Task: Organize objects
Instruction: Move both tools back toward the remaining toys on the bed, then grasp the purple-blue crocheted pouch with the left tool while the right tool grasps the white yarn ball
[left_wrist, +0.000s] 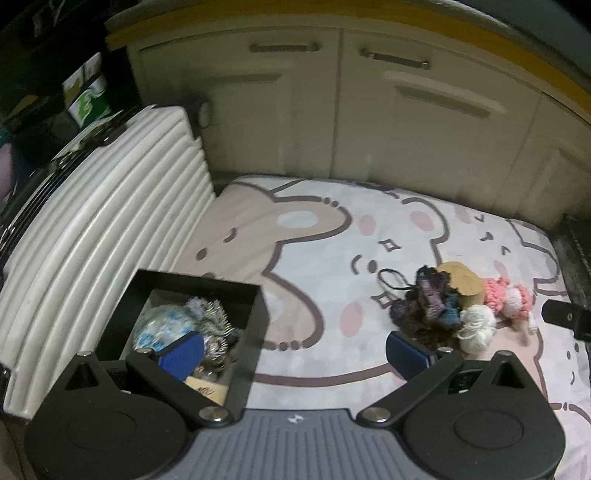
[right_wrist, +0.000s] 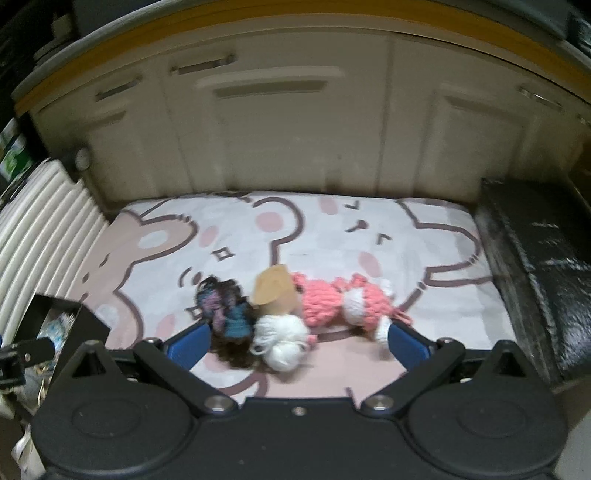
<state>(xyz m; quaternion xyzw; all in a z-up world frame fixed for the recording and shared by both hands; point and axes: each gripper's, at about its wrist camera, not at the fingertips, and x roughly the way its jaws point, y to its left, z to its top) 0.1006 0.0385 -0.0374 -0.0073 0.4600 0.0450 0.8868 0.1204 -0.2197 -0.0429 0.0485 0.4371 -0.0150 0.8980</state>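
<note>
A black open box stands on the cartoon rug at the left, holding a blue-white ball and silvery tinsel. A pile lies on the rug: dark multicolour yarn, a tan cone, white yarn and a pink-and-white knitted piece. My left gripper is open and empty, its left finger over the box. My right gripper is open and empty, its fingers on either side of the pile's near edge.
A cream ribbed suitcase lies along the left of the rug. Cream cabinet doors stand behind. A black padded bench borders the rug on the right. The box's corner shows in the right wrist view.
</note>
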